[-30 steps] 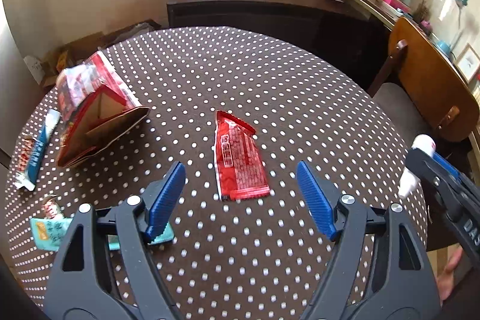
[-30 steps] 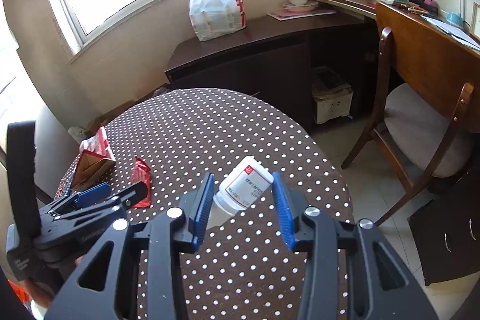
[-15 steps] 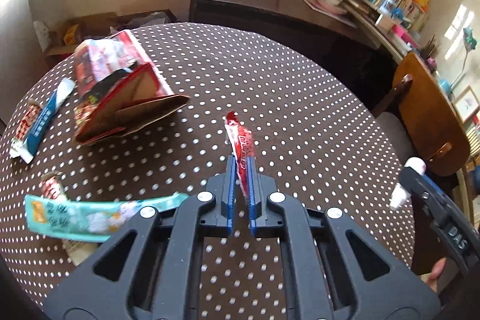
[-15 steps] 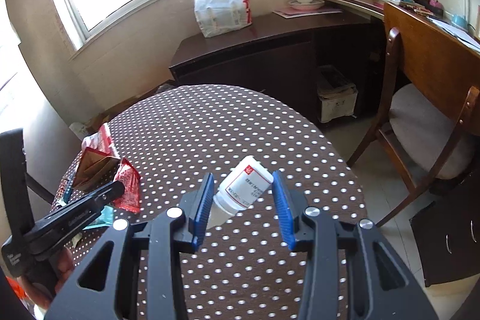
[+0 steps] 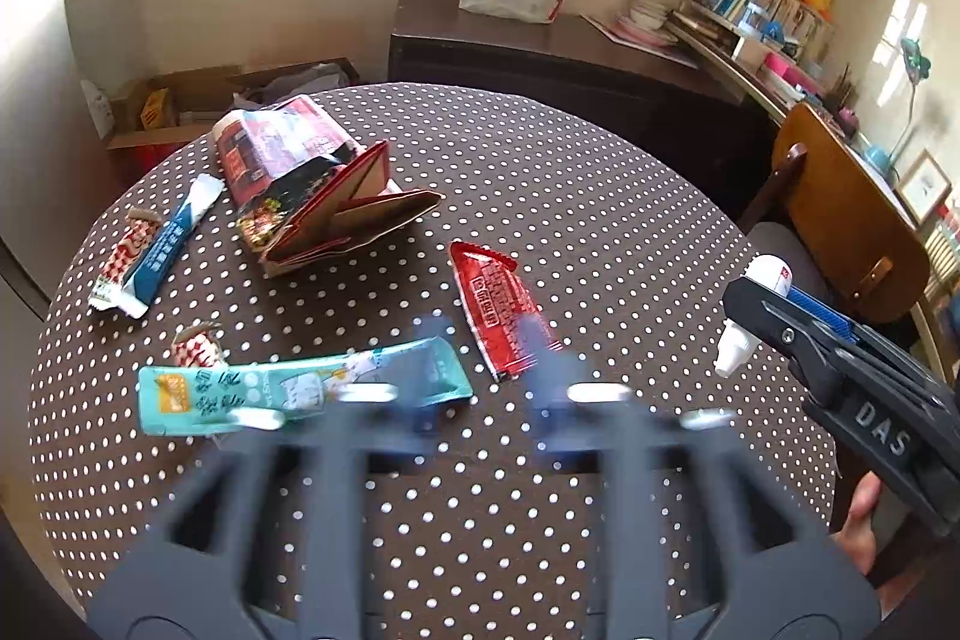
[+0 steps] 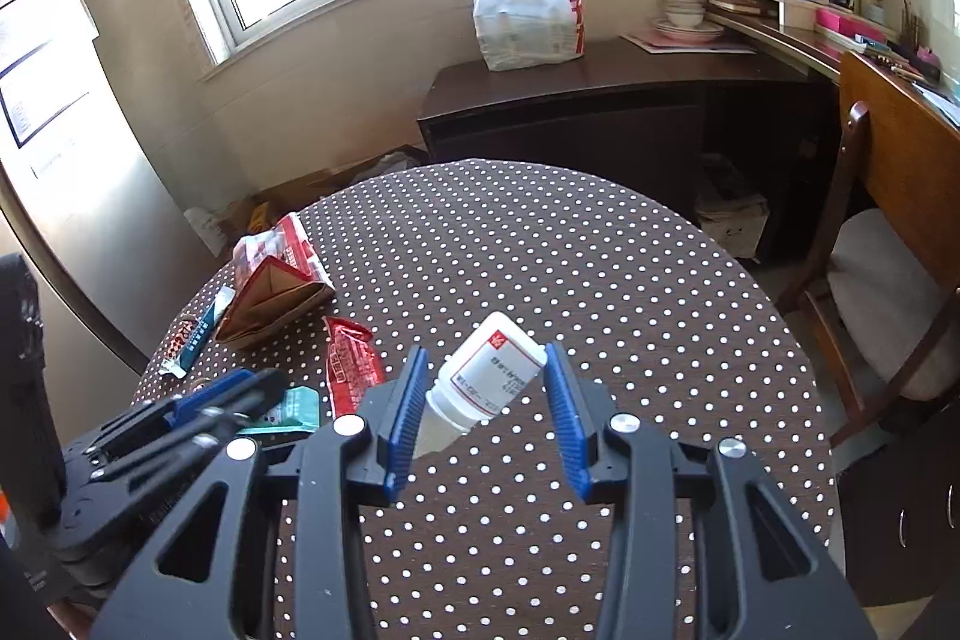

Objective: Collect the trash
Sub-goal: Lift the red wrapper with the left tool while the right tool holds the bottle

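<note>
Two jaws: right gripper (image 6: pixel 486 400) clamps smooth white bottle (image 6: pixel 489 376); left gripper (image 5: pixel 480 370) opening — empty.

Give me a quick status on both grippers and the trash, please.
Left gripper jaws opening, nothing gripped, red wrapper lying on the table. Right gripper shut on white bottle. More wrappers left; nothing in the way.

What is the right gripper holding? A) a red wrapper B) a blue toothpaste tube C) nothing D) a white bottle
D: in the right wrist view the white bottle sits tilted between the blue pads of the right gripper, lifted off the dotted table, while the red wrapper lies flat on the cloth.
</note>
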The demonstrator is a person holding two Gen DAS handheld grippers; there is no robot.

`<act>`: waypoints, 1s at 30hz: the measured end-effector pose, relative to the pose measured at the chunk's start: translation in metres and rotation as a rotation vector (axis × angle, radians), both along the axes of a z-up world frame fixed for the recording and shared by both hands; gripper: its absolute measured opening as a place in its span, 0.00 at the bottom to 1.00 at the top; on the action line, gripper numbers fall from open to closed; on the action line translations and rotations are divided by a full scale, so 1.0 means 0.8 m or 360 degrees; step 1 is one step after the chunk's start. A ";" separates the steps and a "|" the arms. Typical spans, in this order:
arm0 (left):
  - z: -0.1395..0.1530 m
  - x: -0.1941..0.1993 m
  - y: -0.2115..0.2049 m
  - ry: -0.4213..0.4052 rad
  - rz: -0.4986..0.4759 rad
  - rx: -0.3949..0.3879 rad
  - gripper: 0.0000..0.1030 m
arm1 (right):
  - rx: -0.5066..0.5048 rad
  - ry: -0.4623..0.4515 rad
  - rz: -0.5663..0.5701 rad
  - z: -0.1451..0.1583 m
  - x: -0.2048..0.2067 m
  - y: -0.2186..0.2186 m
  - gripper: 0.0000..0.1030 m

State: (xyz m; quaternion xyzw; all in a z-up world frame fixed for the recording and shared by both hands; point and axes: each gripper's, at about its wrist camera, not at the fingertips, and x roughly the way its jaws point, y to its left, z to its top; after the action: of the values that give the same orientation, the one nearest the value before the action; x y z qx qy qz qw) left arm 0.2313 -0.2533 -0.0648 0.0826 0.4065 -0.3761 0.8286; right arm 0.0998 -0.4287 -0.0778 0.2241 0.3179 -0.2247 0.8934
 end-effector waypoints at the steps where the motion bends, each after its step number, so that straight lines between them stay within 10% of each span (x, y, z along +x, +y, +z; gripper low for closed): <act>1: -0.001 0.000 -0.005 -0.0015 -0.0010 0.0005 0.64 | 0.0003 0.0002 -0.0003 0.000 0.000 -0.003 0.38; 10: -0.035 0.027 -0.063 0.0027 0.0035 0.0219 0.62 | -0.0022 0.0037 -0.0072 -0.007 0.003 -0.041 0.38; 14: -0.042 0.034 -0.078 0.0033 0.0044 0.0245 0.27 | -0.0014 0.0056 -0.0099 -0.014 0.009 -0.058 0.38; 20: -0.037 0.034 -0.073 -0.0005 0.0072 0.0218 0.06 | 0.0021 0.0074 -0.0124 -0.025 0.013 -0.074 0.38; 30: -0.019 0.024 -0.053 -0.0055 0.0085 0.0176 0.05 | -0.0003 0.0033 -0.0070 -0.012 0.016 -0.049 0.38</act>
State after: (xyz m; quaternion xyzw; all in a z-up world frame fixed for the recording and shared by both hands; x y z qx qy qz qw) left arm 0.2502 -0.2954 -0.0798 0.1237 0.4143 -0.3295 0.8394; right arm 0.1123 -0.4681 -0.0870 0.2277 0.3220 -0.2469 0.8852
